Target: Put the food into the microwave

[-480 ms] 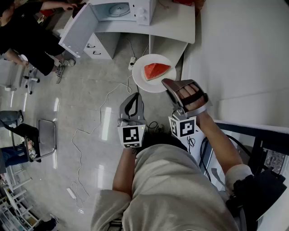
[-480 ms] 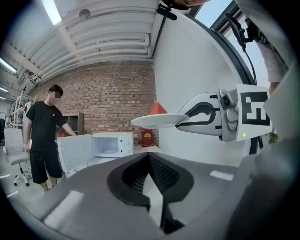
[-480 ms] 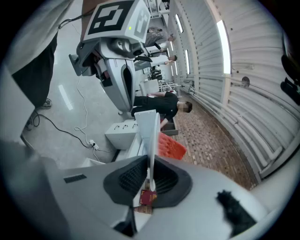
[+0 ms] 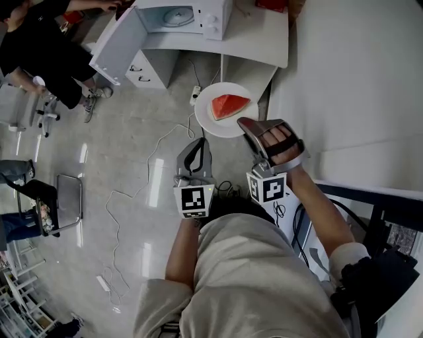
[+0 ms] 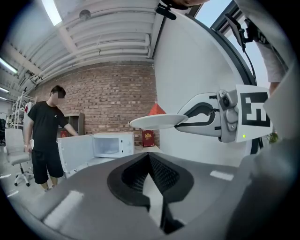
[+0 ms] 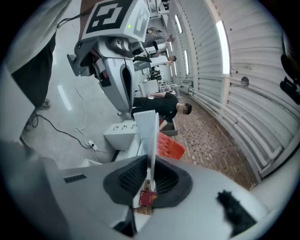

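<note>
A white plate (image 4: 210,119) carries a red watermelon wedge (image 4: 229,105). My right gripper (image 4: 246,124) is shut on the plate's near rim and holds it level in the air above the floor. In the right gripper view the plate (image 6: 149,133) stands edge-on between the pads, with the watermelon (image 6: 169,146) beyond it. My left gripper (image 4: 197,142) hovers just left of the plate, shut and empty. The white microwave (image 4: 184,14) stands on the desk ahead with its door (image 4: 117,43) swung wide open. In the left gripper view the microwave (image 5: 111,145) sits below the plate (image 5: 157,122).
A person in black (image 4: 39,46) stands by the open microwave door. The white desk (image 4: 259,39) has a drawer unit (image 4: 149,66) under it. Cables (image 4: 165,138) and a power strip (image 4: 194,92) lie on the floor. A white wall (image 4: 357,79) runs along the right.
Almost nothing differs: the whole scene sits slightly lower and to the right in the head view. The plate stays in the right gripper's hold.
</note>
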